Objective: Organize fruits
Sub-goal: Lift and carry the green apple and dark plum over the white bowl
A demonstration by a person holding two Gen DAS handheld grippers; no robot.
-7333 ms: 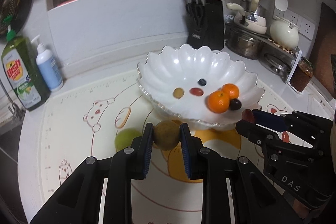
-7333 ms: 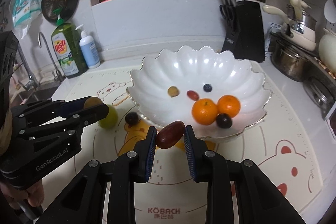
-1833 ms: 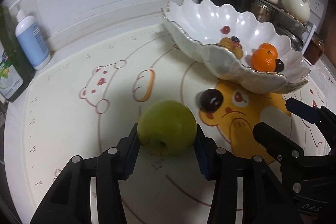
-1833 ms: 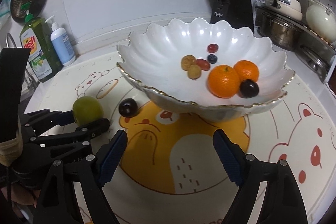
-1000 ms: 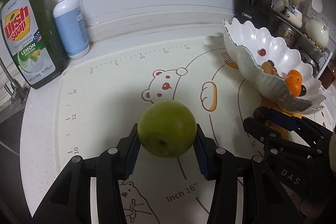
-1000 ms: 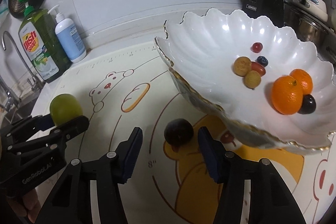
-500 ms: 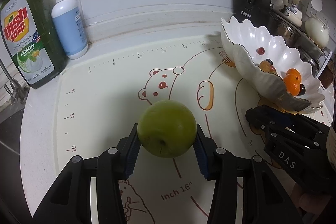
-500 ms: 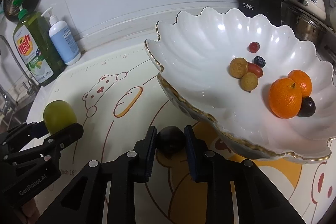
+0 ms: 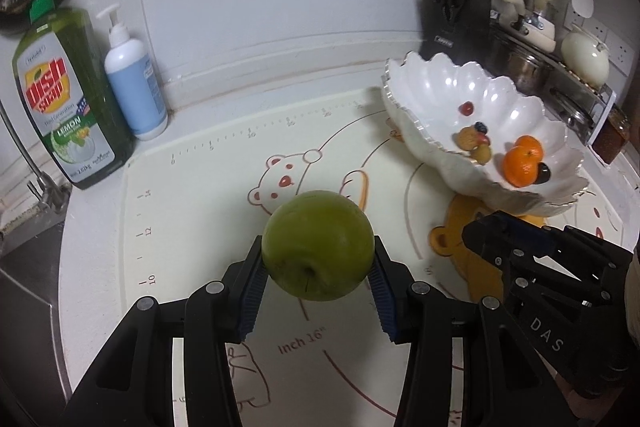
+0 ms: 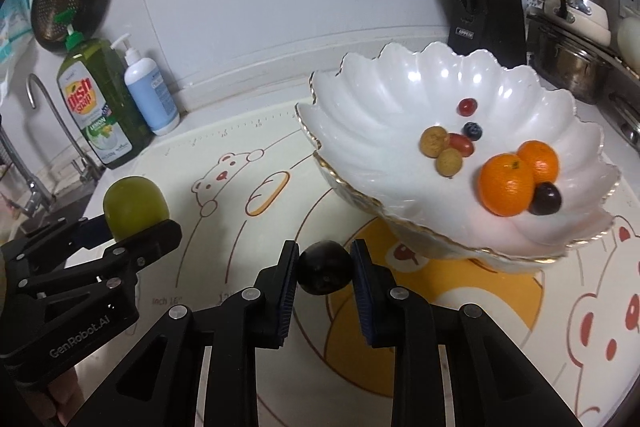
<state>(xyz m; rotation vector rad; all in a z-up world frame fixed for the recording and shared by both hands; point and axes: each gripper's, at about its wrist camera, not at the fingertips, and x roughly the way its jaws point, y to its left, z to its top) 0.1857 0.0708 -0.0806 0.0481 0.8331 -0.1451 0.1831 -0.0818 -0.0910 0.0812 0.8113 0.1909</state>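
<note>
Both grippers loaded, above the bear-print mat (image 9: pixel 200 211).
Left gripper (image 9: pixel 316 267): jaws pinching green apple (image 9: pixel 318 245). Right gripper (image 10: pixel 324 275): jaws pinching dark plum (image 10: pixel 325 273), just beside scalloped white bowl (image 10: pixel 380 99). Bowl holds two oranges (image 10: pixel 508 183), another dark plum, small fruits. Far left: dish soap bottle (image 9: pixel 68 95).

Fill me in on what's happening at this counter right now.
A person is sorting fruit with two handheld grippers. The left gripper is shut on a green apple, held above the mat. The right gripper is shut on a dark plum, just in front of the white scalloped bowl. The bowl already holds two oranges, another dark plum and several small fruits.
</note>
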